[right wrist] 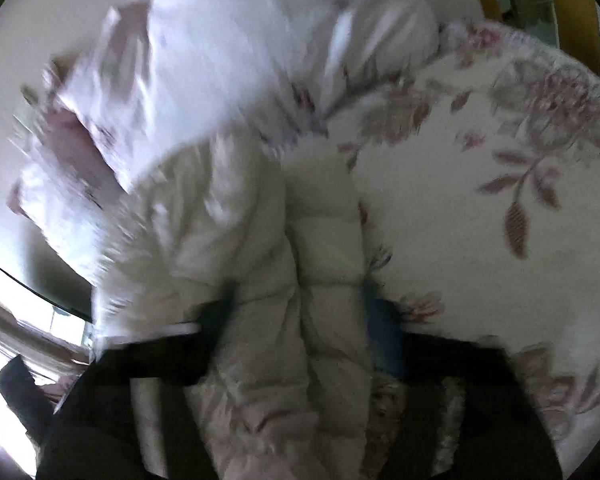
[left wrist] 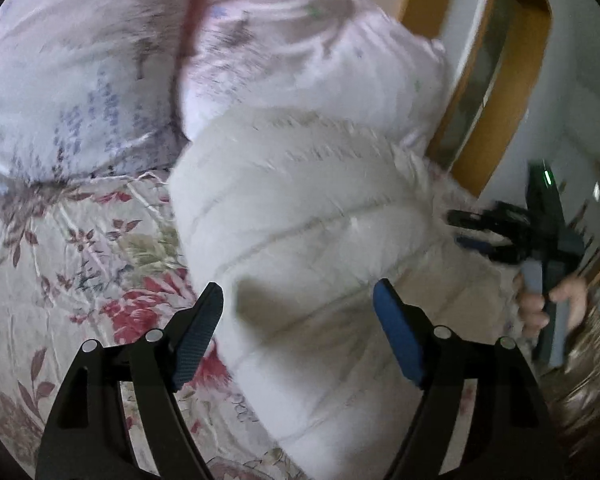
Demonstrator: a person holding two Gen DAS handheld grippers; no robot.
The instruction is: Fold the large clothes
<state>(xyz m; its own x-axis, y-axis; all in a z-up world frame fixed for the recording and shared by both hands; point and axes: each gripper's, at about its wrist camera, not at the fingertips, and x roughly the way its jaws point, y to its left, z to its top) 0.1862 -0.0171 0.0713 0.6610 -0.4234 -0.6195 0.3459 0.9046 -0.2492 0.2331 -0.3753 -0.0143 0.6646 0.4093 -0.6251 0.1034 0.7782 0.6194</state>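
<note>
Both tongs stand apart: left gripper (left wrist: 298, 330) over the puffy jacket (left wrist: 320, 220), right gripper (right wrist: 296, 320) astride its fold. Soft, light, slippery; grasp a quilted seam.

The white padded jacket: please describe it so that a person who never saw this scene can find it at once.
Start at the bed, covered by a floral sheet with red flowers. At its head lie pale pink pillows. The white padded jacket lies just in front of them; only it is plain, puffy, stitched in bands, with a furry trim.
</note>
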